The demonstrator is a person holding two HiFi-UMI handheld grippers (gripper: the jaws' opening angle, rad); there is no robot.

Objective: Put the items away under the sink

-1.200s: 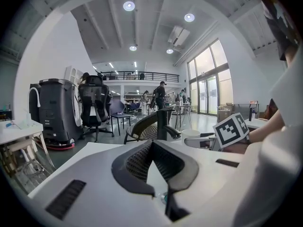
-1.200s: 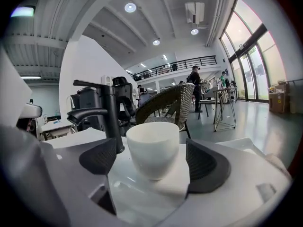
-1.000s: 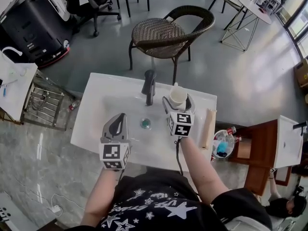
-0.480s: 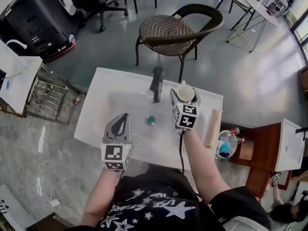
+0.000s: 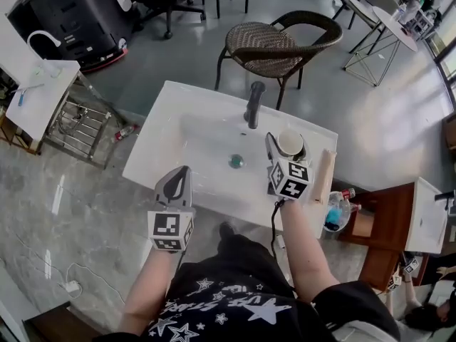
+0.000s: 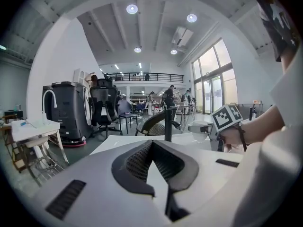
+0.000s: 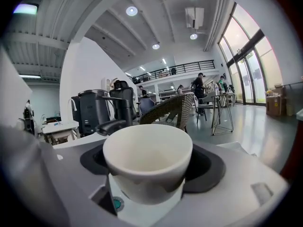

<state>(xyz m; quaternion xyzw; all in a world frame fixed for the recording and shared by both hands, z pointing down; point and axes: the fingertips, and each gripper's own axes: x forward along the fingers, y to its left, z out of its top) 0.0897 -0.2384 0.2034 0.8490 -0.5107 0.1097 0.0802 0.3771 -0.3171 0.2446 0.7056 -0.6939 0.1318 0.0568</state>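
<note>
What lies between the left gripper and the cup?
Head view: only the bare sink with its green drain lies between the left gripper and the cup.

Your right hand-held gripper (image 5: 286, 147) has drawn the white cup (image 5: 291, 141) back from the faucet (image 5: 254, 104), toward you; the sink (image 5: 178, 112) now sits higher in the frame.

Head view looks steeply down on the sink (image 5: 192, 123) from above. Left gripper view rides low, facing across it at the faucet (image 6: 168, 122) and chair (image 6: 152, 123); right gripper view, closer in, catches those 2 too.
</note>
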